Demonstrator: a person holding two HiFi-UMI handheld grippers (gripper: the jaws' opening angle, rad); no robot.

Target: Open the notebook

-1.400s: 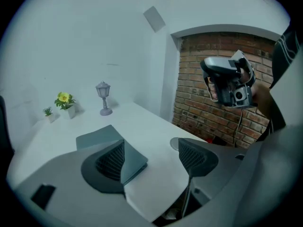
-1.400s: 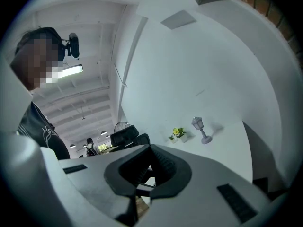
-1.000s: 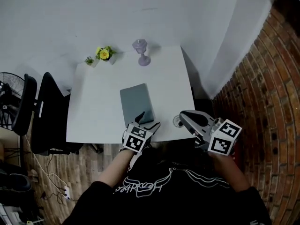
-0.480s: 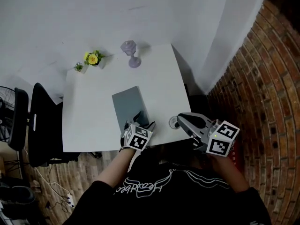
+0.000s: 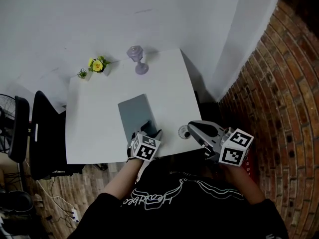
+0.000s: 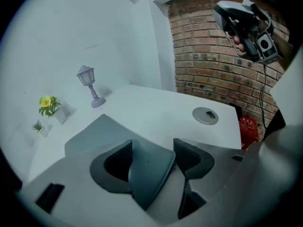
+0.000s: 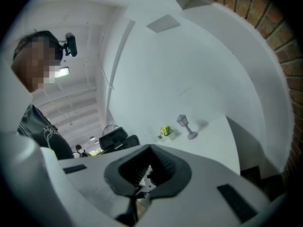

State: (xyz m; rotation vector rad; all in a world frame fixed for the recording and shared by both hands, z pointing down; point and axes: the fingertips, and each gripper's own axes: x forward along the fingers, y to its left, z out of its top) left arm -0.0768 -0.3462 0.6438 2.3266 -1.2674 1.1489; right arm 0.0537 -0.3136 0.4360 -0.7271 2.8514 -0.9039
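A grey notebook (image 5: 133, 111) lies shut on the white table (image 5: 94, 118), near the front edge. My left gripper (image 5: 149, 129) points down at its near right corner. In the left gripper view that corner of the notebook (image 6: 150, 167) sits between the jaws of the left gripper (image 6: 152, 148), which are closing. A narrow gap still shows beside the right pad. My right gripper (image 5: 192, 125) hovers level off the table's front right corner, over the floor. In the right gripper view the tips of the right gripper (image 7: 150, 149) meet with nothing between them.
A small lilac lamp ornament (image 5: 137, 59) and potted yellow flowers (image 5: 97, 63) stand at the table's far edge. A round cable grommet (image 5: 184, 132) sits near the front right corner. A black chair (image 5: 37, 128) stands to the left, a brick wall (image 5: 279, 108) to the right.
My left gripper has sunk onto the notebook's near right corner, so the corner now lies between its jaws. The right gripper has stayed where it was.
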